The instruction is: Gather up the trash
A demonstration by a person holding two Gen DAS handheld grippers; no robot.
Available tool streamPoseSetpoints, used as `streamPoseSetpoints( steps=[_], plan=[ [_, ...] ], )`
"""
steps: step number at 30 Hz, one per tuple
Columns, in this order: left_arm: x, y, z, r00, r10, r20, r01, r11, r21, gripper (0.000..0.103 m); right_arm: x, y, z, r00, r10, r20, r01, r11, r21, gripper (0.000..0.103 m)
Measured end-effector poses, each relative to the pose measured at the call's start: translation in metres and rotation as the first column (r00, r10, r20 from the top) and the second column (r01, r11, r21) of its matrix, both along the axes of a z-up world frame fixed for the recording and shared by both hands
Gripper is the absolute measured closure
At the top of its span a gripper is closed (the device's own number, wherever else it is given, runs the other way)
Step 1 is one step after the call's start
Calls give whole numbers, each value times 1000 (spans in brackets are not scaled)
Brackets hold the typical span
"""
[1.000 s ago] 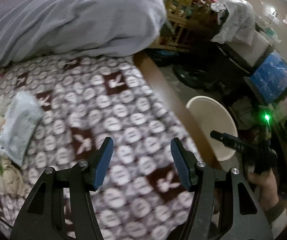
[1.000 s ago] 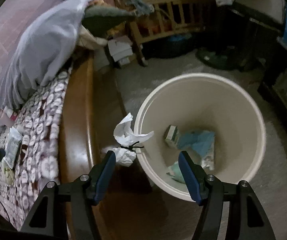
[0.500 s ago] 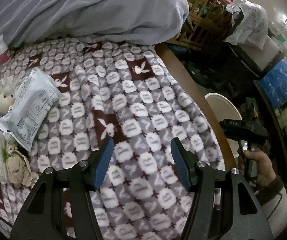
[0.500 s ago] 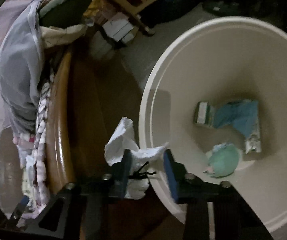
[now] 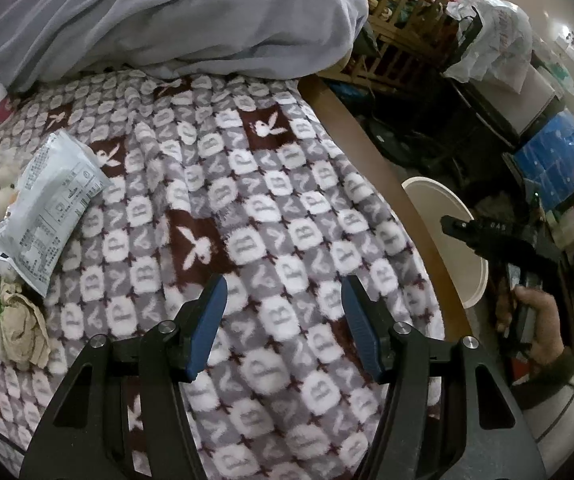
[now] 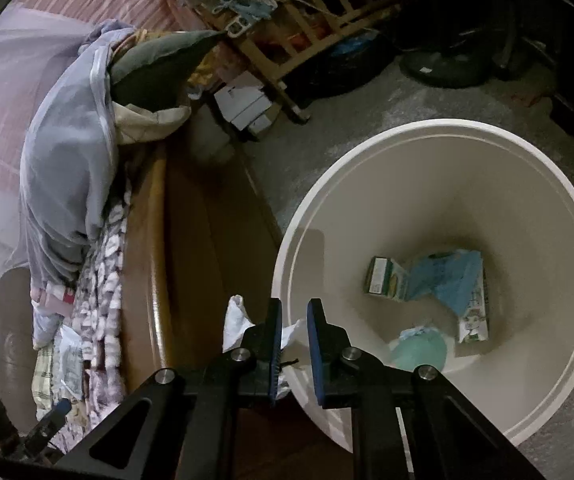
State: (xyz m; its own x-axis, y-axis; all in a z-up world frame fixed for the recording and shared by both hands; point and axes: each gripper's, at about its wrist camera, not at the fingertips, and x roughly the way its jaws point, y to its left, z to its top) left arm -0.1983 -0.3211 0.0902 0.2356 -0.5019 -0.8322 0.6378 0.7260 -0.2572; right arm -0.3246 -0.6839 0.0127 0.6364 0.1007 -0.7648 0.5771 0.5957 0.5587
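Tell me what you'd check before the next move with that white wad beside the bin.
1. Grip on the white wad: ok. The right gripper has just been closing its jaws, and they look shut on it.
2. Wad over the bin opening: not ok. It hangs outside, at the rim.
3. Room in the bin: ok. Only a few pieces lie at the bottom.
4. Bin rim caught between the pads: cannot tell.
5. Left gripper free: ok. It is open over the blanket and holds nothing.
6. More trash to collect: ok. A wrapper lies on the blanket.
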Motion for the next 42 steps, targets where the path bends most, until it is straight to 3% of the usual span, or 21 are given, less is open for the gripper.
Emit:
streamPoseSetpoints(
  steps=[1,2,3,13,16,19,20,29,33,34,36,37,40,42],
  plan=[
    [0,0,0,1000,-1,1,1,1000,2,45,3,0,-5,1000,5,-14,-4,999,45,85],
    [0,0,-1,1000,-2,0,2,1000,5,45,5,1,-9,999,7,-34,-5,998,60,69],
    [0,0,-2,1000,-3,-2,3,1000,7,45,10,5,-11,999,19,-43,-17,998,58,63],
    [6,3,-10,1000,10,-18,-10,1000,20,45,45,21,-8,996,87,6,-87,994,72,61],
    [7,4,-12,1000,12,-22,-11,1000,20,45,54,25,-15,993,115,-13,-114,990,80,65],
    [9,5,-11,999,19,-28,-18,1000,18,45,55,26,-26,994,98,-58,-93,993,72,88],
    [9,6,-10,999,21,-26,-21,1000,16,45,53,25,-26,995,88,-54,-84,994,67,91],
    [9,8,-7,999,39,-36,-39,999,-1,45,19,18,25,991,34,132,-42,998,56,92],
    [5,8,-6,999,31,-31,-31,1000,1,45,12,9,34,996,10,91,-12,1000,18,92],
    [5,8,-6,999,30,-32,-30,1000,1,45,13,7,30,998,14,60,-16,999,30,90],
    [5,9,-7,999,31,-32,-31,1000,5,45,18,6,12,999,36,-33,-34,997,65,61],
    [6,9,-7,999,32,-33,-31,999,6,45,18,7,4,998,40,-55,-35,997,75,37],
    [9,10,-11,998,39,-40,-39,999,12,45,16,9,-17,998,22,-64,-17,996,89,33],
    [10,10,-12,998,42,-44,-42,999,17,45,14,8,-30,999,19,-43,-13,992,129,38]
  ],
)
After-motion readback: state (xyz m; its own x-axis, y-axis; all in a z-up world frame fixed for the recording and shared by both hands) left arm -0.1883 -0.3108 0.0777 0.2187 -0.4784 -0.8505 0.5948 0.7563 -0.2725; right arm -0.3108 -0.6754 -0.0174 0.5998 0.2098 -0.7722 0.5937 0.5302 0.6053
